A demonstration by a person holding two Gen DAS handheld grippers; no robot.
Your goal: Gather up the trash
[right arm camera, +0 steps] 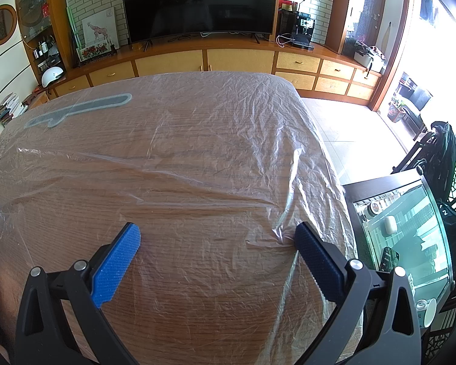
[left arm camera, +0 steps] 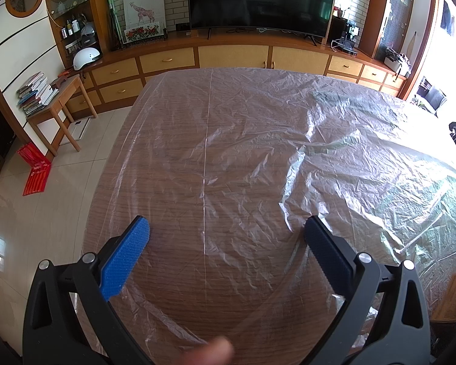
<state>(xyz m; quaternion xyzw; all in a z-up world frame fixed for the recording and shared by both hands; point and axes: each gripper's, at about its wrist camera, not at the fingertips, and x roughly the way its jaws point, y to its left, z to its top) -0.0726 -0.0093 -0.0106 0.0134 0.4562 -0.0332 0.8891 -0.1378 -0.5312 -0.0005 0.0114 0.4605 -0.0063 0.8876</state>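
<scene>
Item 1: your left gripper [left arm camera: 226, 234], blue-padded fingers [left arm camera: 130, 252] spread wide, nothing between them, held above the near part of the table [left arm camera: 167, 273].

Item 2: your right gripper [right arm camera: 217, 237], fingers [right arm camera: 118, 261] likewise spread wide and holding nothing; the right finger's tip sits at a puckered fold of the sheet near the table's right edge, contact uncertain.

Item 3: clear plastic sheet [left arm camera: 258, 140], crinkled, covering the whole wooden tabletop and draping over its edges; on the right side a second layer lies bunched and folded. This is the only trash-like thing you have in view.

Item 4: grey knife-shaped outline [right arm camera: 85, 108], flat at the far left of the table, apparently under the plastic.

Item 5: far wall, television [left arm camera: 261, 0] on a long wooden cabinet [left arm camera: 234, 56]; white helmet [left arm camera: 85, 57] at its left end.

Item 6: glass-topped side table [right arm camera: 404, 228], right of the table.
</scene>
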